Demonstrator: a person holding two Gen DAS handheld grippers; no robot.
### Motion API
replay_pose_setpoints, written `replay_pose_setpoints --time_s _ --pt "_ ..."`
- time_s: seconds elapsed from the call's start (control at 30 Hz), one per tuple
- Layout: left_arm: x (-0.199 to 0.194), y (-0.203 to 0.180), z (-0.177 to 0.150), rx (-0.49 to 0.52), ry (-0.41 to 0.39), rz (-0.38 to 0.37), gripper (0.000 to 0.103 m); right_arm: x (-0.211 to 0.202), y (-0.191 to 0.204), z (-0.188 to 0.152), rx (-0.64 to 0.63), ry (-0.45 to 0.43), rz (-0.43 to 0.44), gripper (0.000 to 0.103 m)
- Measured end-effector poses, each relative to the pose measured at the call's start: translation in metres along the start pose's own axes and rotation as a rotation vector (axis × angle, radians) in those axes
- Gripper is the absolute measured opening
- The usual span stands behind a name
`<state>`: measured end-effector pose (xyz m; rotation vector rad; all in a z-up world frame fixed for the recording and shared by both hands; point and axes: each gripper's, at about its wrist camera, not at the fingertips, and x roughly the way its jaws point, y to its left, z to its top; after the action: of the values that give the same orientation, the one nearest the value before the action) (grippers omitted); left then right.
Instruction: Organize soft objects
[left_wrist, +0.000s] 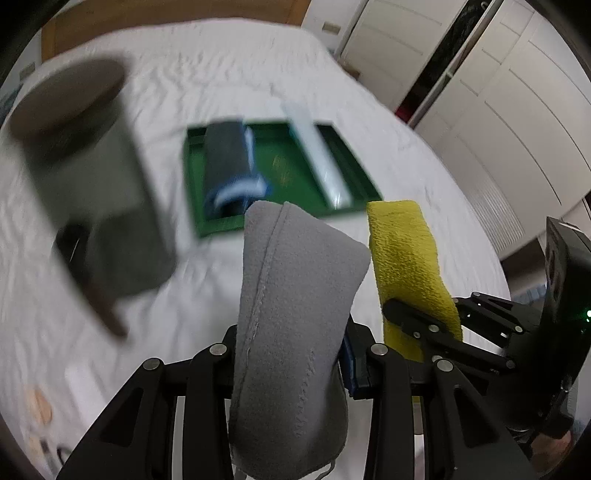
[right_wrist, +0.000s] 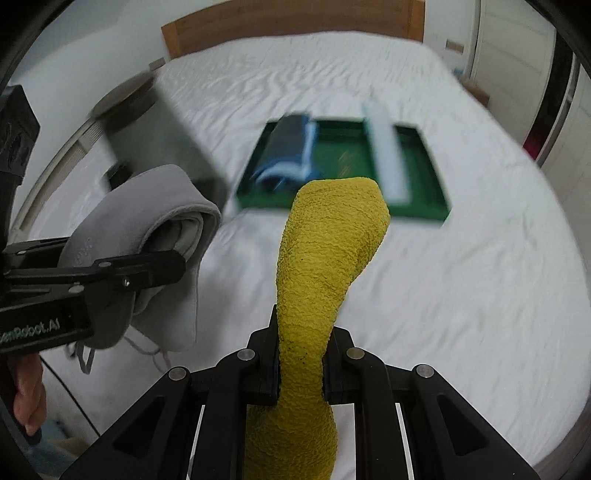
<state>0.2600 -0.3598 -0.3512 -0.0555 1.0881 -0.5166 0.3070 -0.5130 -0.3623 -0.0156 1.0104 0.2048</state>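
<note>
My left gripper is shut on a folded grey fleece cloth, held above the white bed; it also shows in the right wrist view. My right gripper is shut on a rolled yellow towel, also seen in the left wrist view. Ahead on the bed lies a green tray holding a rolled dark blue cloth and a pale rolled item. The tray shows in the right wrist view too.
A grey cylindrical bin stands on the bed left of the tray. A wooden headboard is at the far end. White wardrobe doors stand to the right. The white bed sheet spreads around.
</note>
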Motion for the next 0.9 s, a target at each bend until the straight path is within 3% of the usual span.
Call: replay_pose_setpoints --time_s 0.2,0.4,0.6,0.9 --pt "0.029 -0.005 0.059 -0.044 -0.082 0.011 0.031 0.027 -0.041 0.062 -0.03 -0.077 -0.049 0.014" --pt "0.069 -0.003 0.103 -0.081 -0.121 0.04 0.031 0.069 -0.079 0.104 -0.017 -0.106 -0.078 0.015" --pt "0.112 0.002 0.13 -0.145 -0.105 0.067 0.031 0.134 -0.093 0.143 -0.038 -0.08 -0.124 0.015" --pt "0.162 -0.002 0.151 -0.15 -0.072 0.089 0.032 0.225 -0.087 0.193 -0.154 -0.001 -0.21 0.015"
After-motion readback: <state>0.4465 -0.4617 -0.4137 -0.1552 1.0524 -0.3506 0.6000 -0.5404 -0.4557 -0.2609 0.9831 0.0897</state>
